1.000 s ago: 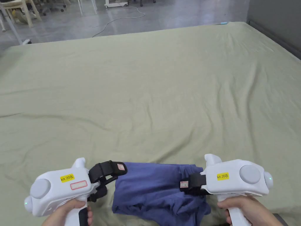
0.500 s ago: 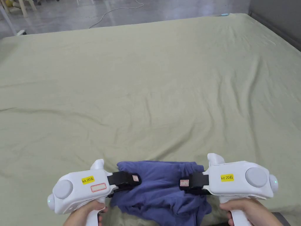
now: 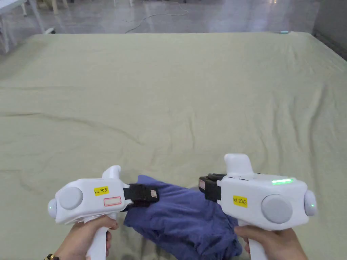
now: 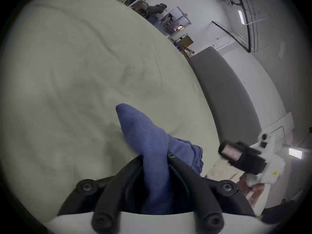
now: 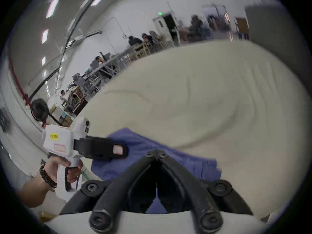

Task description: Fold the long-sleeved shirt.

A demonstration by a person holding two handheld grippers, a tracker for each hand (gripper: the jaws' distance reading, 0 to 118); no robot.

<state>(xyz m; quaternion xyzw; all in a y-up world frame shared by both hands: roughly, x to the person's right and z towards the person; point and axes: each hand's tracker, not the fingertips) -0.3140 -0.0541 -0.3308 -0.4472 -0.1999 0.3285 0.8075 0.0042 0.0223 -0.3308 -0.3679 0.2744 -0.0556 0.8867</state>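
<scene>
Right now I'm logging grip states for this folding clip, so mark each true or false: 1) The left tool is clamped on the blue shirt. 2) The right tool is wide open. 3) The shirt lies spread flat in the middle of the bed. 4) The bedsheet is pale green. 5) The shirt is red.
1) True: the left tool has both jaws pressed on a fold of the blue shirt.
2) False: the right tool has its jaws closed tip to tip, with nothing visibly pinched at the tips.
3) False: the shirt is bunched at the near edge, between the two tools.
4) True: the bedsheet is pale green and wrinkled.
5) False: it is blue.
</scene>
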